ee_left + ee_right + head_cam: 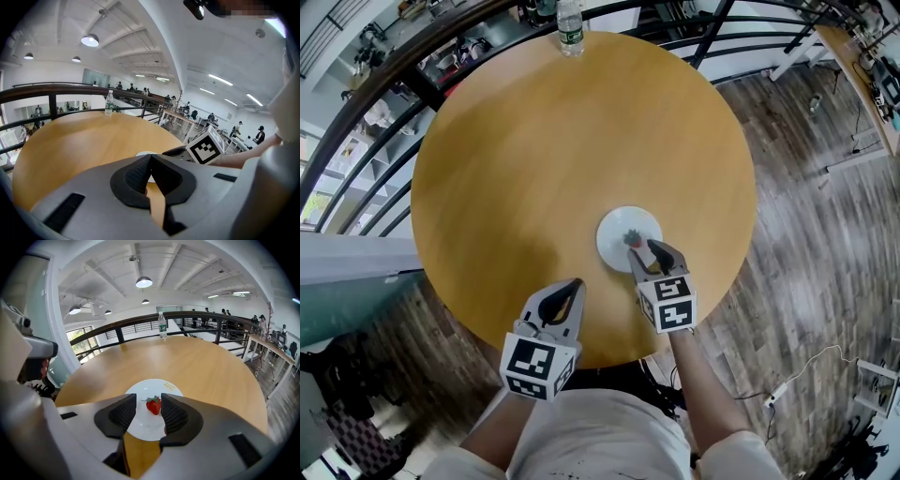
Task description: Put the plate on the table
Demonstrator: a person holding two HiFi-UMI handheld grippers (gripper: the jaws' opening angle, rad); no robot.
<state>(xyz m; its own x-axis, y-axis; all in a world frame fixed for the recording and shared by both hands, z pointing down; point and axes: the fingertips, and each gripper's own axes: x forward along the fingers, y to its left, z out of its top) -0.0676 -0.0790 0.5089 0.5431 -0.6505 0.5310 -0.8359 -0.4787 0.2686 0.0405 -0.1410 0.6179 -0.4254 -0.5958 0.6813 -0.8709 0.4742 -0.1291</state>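
White plate (617, 230), likely stiff, slick, breakable, rests at five o'clock on the worktop (534, 141); rim offers hold; right tool (640, 246) released, left tool (576, 282) clenched.

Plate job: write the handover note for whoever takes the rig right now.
Left tongs: shut, empty, over the table's near edge.
Right tongs: open, above the plate's near rim, gripping nothing.
Plate: flat on the round table, with a strawberry on it.
Done: the plate is on the table, free of both tongs.
Left: draw the right tongs clear; nothing else seems needed.
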